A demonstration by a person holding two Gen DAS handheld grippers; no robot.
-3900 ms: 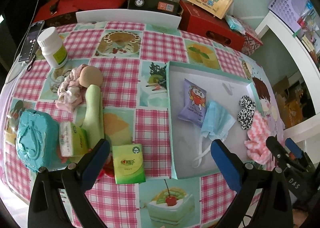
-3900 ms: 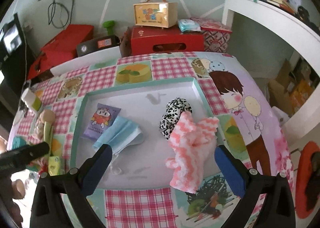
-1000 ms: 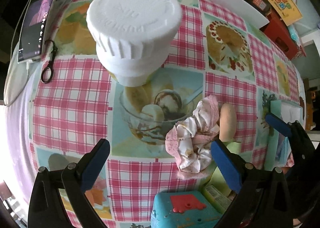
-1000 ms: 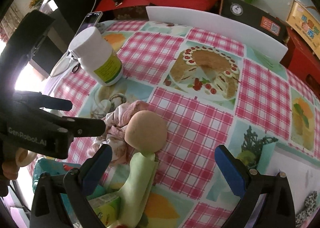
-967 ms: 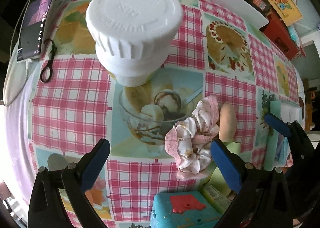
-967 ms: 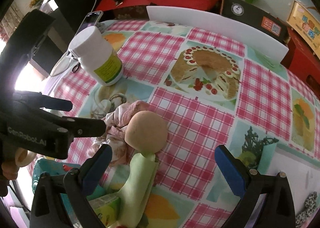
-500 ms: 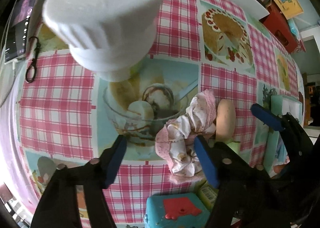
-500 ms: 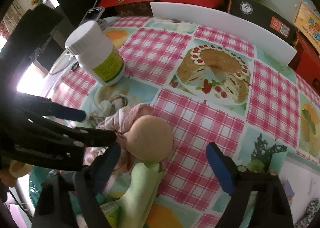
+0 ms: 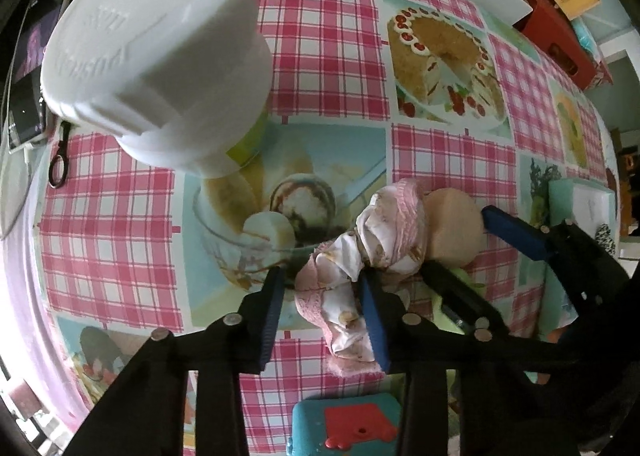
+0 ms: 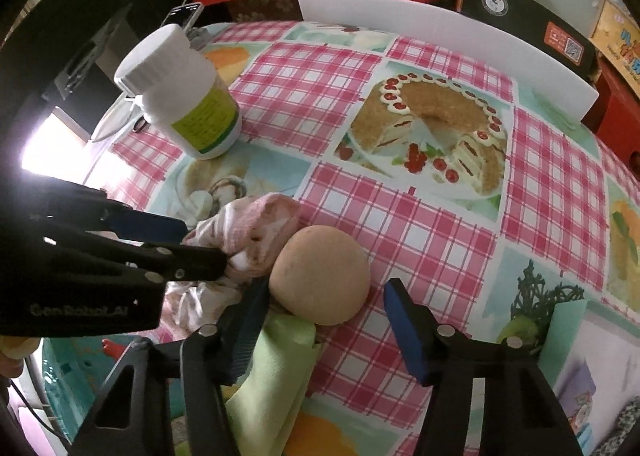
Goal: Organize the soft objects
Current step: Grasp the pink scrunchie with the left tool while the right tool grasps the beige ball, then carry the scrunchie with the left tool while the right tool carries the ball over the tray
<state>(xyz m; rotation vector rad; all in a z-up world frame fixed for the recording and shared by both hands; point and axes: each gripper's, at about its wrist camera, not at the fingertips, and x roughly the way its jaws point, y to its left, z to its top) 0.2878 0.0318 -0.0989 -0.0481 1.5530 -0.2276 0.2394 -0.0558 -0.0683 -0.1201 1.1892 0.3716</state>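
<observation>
Closing over the pink scrunchie (image 9: 360, 256), the left gripper (image 9: 320, 296) has its jaws narrowing, fabric between them but not yet firmly pinched. The right gripper (image 10: 324, 296), half-spread and also narrowing, straddles the beige puff (image 10: 320, 274) beside it, mid-tablecloth (image 9: 320, 36). Best bite deep into the folds before lifting, clear of the white bottle (image 9: 160, 56).
</observation>
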